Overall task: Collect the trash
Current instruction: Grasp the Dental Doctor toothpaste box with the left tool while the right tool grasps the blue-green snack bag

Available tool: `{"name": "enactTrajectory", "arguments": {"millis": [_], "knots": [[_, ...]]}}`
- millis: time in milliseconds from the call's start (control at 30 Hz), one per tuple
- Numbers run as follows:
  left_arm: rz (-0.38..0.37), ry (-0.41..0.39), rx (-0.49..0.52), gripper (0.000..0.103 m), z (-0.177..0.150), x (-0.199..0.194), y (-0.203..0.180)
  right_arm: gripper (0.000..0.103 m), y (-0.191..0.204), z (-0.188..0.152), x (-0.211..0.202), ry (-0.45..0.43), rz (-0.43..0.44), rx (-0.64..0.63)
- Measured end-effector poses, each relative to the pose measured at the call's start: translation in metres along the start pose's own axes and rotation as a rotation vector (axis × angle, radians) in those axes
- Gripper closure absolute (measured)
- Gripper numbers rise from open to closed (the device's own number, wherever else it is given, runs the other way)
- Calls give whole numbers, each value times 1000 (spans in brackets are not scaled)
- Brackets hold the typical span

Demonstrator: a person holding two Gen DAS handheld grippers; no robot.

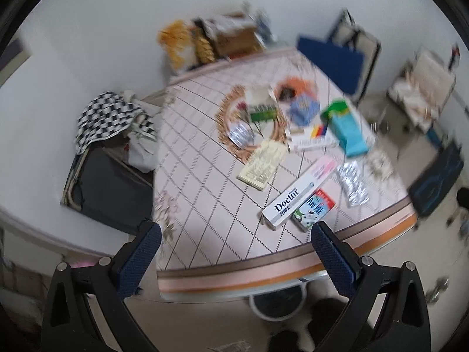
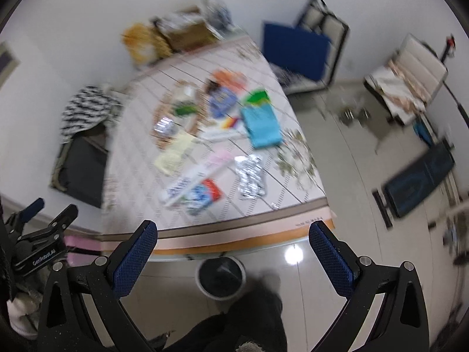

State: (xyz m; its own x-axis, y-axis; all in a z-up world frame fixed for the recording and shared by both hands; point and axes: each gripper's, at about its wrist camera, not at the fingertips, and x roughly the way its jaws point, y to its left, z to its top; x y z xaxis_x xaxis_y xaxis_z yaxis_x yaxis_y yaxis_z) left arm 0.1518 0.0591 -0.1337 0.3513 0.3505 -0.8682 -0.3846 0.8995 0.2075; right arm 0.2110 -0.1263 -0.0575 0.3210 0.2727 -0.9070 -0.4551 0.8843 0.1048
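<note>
Nearest the cameras, the left gripper [image 1: 236,233] and the right gripper [image 2: 233,231] both hung short of the table's near edge [image 1: 234,267], fingers spread wide and holding nothing, which suits an approach with no item chosen yet. Just below that edge stood a round bin [image 2: 221,277] on the floor, probably set there so trash could be dropped straight off the table.

The trash itself lay scattered on the table. Closest were a white toothpaste box [image 1: 297,195] marked "Doctor" and a small milk carton [image 1: 313,209] touching its side, with a foil blister pack [image 1: 353,186] just beside them. Further in sat a yellowish leaflet [image 1: 262,165], then a woven mat [image 1: 249,117] carrying more wrappers, and a teal carton [image 1: 347,132]. Motion blur hid finer detail.
</note>
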Motion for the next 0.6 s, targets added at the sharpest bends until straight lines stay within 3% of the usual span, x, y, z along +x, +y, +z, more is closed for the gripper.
{"name": "enactTrajectory", "arguments": {"millis": [167, 267, 333, 500, 600], "knots": [[-29, 153, 186, 0, 38, 93, -48, 0, -37, 50, 92, 107, -33, 54], [-30, 283, 281, 2, 51, 155, -71, 0, -61, 85, 150, 167, -55, 74], [-74, 371, 285, 9, 57, 190, -78, 0, -77, 108, 191, 214, -58, 76], [-224, 522, 260, 9, 69, 242, -104, 0, -99, 144, 265, 308, -48, 87], [-256, 579, 290, 9, 72, 259, -121, 0, -102, 157, 289, 344, -41, 73]]}}
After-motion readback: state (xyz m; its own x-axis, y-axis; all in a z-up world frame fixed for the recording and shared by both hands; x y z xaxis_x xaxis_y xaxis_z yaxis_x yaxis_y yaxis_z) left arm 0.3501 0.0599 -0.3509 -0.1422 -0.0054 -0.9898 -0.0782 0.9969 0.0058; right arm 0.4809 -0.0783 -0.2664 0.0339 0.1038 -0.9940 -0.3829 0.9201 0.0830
